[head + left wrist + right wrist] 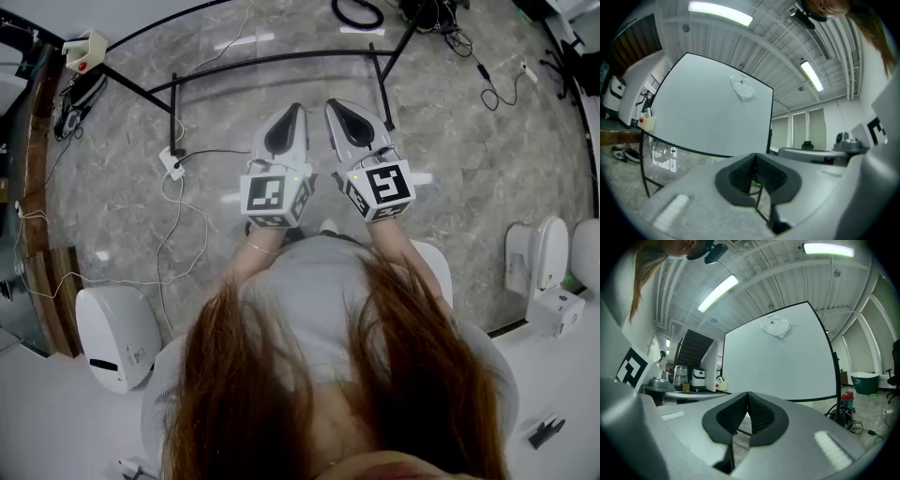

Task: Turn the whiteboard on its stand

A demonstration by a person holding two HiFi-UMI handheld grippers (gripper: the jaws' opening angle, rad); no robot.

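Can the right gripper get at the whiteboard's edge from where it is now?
Probably yes, once brought forward. In the right gripper view nothing stands between the right gripper and the whiteboard, which stands apart from it. Its jaws are together, so they would have to open first.

Two grippers show in the head view, the left gripper (292, 117) and the right gripper (339, 112), each with one marker cube (274, 195). There is one whiteboard (712, 108), with one white cloth (743, 87) on its upper part. Two ceiling strip lights (720, 13) appear in the left gripper view. In the head view, one box with a red button (84, 49) sits at upper left. There are three white rounded machines (114, 336): one at lower left and two at the right edge.
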